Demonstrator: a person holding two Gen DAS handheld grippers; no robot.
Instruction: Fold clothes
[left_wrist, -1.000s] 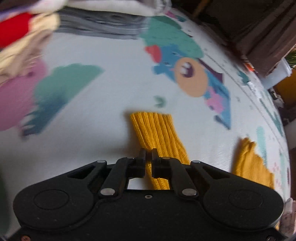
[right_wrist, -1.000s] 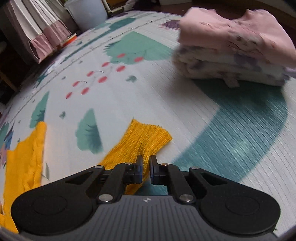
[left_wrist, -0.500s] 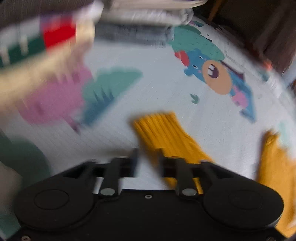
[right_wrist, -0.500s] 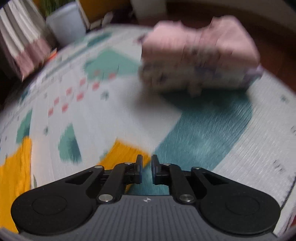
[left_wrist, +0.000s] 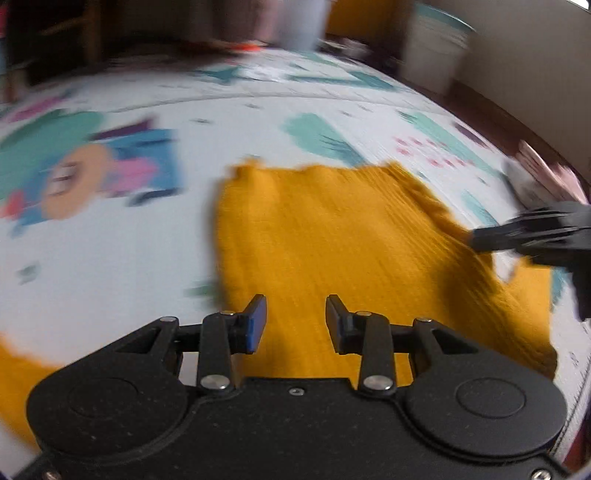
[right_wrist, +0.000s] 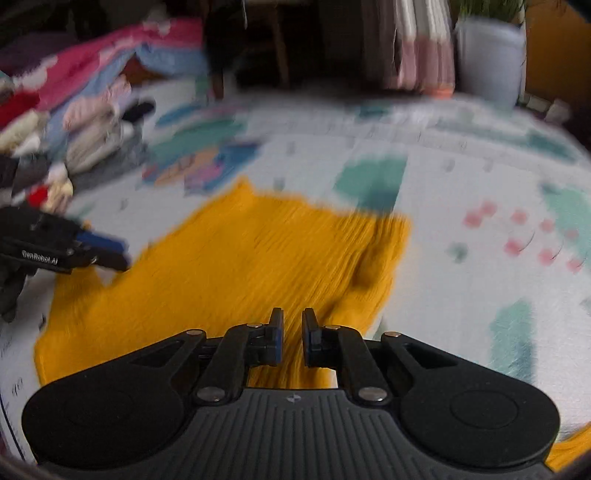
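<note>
Both views have swung since a second ago: then each gripper was pinching a sleeve end, now your left gripper (left_wrist: 295, 319) has let go and both look across the garment's body.

Largest first: the mat (left_wrist: 110, 229), pale and ribbed with cartoon prints, fills both frames. On it the sweater (left_wrist: 332, 236) lies flat, a mustard rib-knit, roughly rectangular, filling the centre of the left view and the centre-left of the right view (right_wrist: 229, 266). Its ribs run away from your left gripper toward the upper frame, so the long axis lies ahead of you.

Your left gripper hangs over the near edge, fingers spread wide with cloth between and below them but nothing pinched. Your right gripper (right_wrist: 293, 339) has its fingers nearly together with a narrow gap; knit shows through that gap, but blur hides whether any is held. Seen at the right edge of the left view (left_wrist: 480, 240), its tip sits at the sweater's right side.

A clothes pile (right_wrist: 74, 122) fills the upper left of the right view. A white pot (right_wrist: 491, 55) stands upper right.
</note>
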